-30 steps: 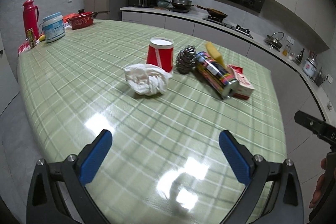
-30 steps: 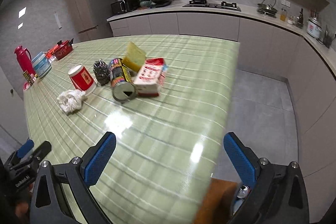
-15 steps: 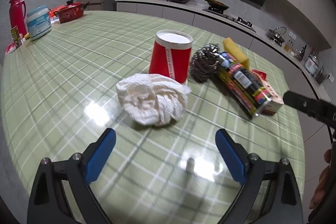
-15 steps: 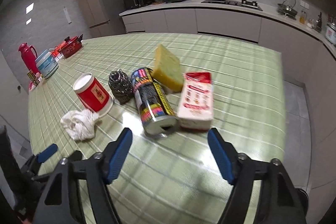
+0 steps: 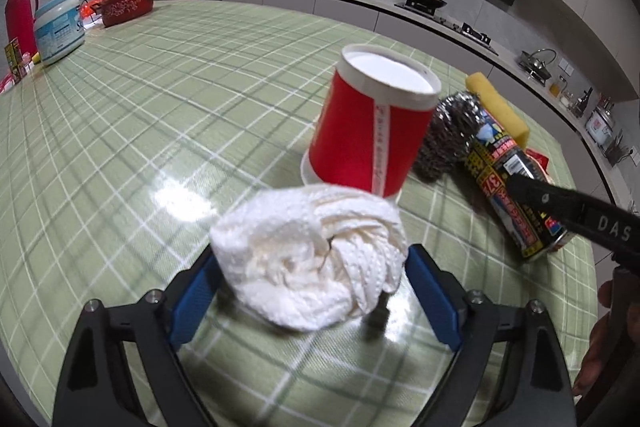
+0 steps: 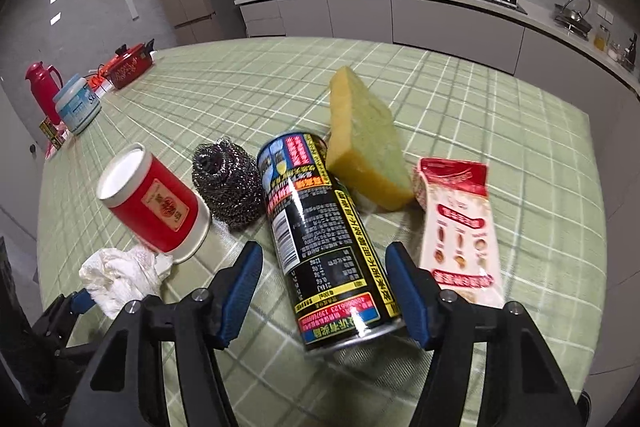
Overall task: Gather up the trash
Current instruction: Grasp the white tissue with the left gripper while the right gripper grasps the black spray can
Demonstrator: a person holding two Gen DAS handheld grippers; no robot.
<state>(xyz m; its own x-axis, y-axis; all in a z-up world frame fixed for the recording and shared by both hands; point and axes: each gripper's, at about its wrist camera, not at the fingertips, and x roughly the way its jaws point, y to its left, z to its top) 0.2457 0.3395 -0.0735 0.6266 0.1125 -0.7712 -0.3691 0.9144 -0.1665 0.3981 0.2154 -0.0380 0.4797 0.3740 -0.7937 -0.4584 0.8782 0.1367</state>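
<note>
Left wrist view shows a glossy green plaid counter (image 5: 168, 99) in a kitchen with grey cabinets, a range hood and a stovetop along the far wall. The left gripper (image 5: 312, 291) has its blue fingers (image 5: 191, 297) spread, straddling a crumpled white paper towel (image 5: 308, 261) that fills the gap between them. Just beyond the fingers stands an upturned red paper cup (image 5: 372, 129). In the right wrist view the right gripper (image 6: 324, 291) is likewise spread around the near end of a black spray can (image 6: 320, 227) lying on its side, long axis running away from the fingers, base toward the camera. Beyond lie a steel scourer (image 6: 226, 183) and yellow sponge (image 6: 366, 155); a red-and-white packet (image 6: 460, 227) lies right of the fingers.
</note>
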